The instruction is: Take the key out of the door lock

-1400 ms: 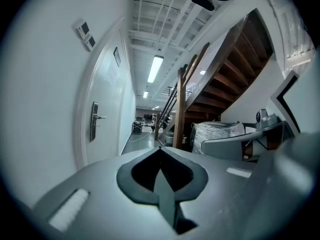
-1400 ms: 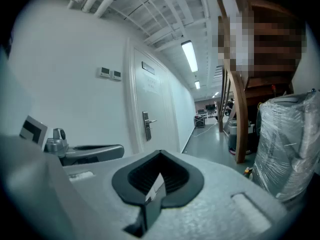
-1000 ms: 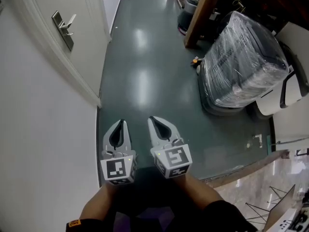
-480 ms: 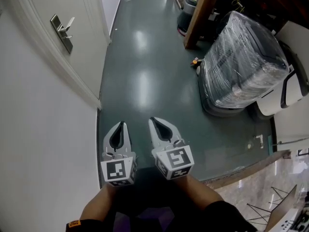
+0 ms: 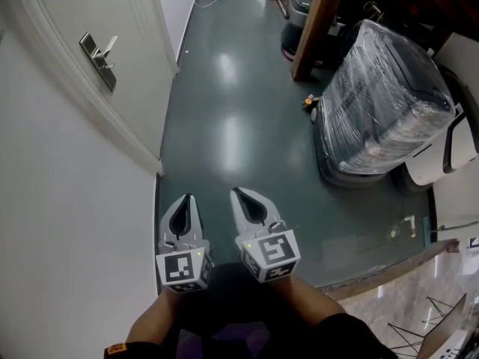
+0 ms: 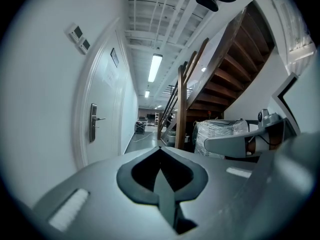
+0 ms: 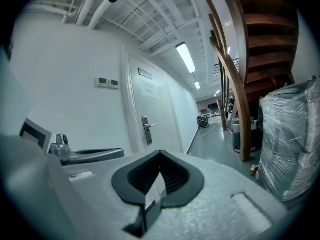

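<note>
Two tools hover side by side above the green floor [image 5: 224, 126]: our left hand-held gripper [image 5: 186, 200] and our right hand-held gripper [image 5: 237, 194]. Both are clenched, with nothing between the jaws. The door lock [image 5: 98, 60], a metal plate with a lever handle [image 5: 109, 48], sits on the white door [image 5: 75, 10], ahead and to the left of our left hand-held gripper and well apart from it. We cannot make out the key from here.

We hold the left gripper [image 5: 186, 198] and right gripper [image 5: 235, 191] side by side above the dark green floor [image 5: 224, 126], each with its jaws meeting at the tips. The door lock [image 5: 98, 58] (a metal plate with a lever handle) sits well apart from them on the white door [image 5: 123, 21] at left. A plastic-wrapped bulk [image 5: 382, 103] stands at right near a wooden post [image 5: 313, 28].
</note>
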Motion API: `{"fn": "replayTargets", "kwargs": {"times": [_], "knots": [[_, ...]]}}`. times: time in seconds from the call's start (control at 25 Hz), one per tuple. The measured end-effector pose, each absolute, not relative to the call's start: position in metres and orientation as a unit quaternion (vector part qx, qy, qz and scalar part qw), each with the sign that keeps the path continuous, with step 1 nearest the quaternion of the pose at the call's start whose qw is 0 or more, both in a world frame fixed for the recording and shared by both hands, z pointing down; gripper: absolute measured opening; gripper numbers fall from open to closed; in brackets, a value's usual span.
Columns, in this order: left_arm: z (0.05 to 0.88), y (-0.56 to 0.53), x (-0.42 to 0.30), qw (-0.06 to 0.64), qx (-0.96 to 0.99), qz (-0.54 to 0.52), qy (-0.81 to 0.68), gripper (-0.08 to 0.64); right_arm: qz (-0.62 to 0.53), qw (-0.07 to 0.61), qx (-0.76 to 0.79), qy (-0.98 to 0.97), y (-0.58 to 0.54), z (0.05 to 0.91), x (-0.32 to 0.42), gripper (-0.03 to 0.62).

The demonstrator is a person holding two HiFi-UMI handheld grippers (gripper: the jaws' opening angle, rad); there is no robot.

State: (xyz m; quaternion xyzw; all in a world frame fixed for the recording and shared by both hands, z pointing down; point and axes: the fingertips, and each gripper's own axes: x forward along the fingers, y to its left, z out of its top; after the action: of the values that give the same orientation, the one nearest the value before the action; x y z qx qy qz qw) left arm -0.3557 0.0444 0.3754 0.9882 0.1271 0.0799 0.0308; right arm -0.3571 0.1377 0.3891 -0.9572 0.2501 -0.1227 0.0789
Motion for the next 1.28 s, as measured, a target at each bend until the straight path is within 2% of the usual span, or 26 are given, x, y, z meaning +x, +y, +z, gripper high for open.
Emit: {"fn": "replayTargets", "kwargs": {"times": [0.84,1.28], "knots": [[0.383,0.118,-0.347,0.029,0.988,0.076,0.127,0.018,-0.116,0.07,-0.958,0.254,0.208,0.382,-0.343,-0.011],[0.391,0.126,-0.297,0.036,0.985,0.082,0.145,0.018,-0.126,0.056,-0.96,0.245,0.211,0.387,-0.299,-0.011]]}}
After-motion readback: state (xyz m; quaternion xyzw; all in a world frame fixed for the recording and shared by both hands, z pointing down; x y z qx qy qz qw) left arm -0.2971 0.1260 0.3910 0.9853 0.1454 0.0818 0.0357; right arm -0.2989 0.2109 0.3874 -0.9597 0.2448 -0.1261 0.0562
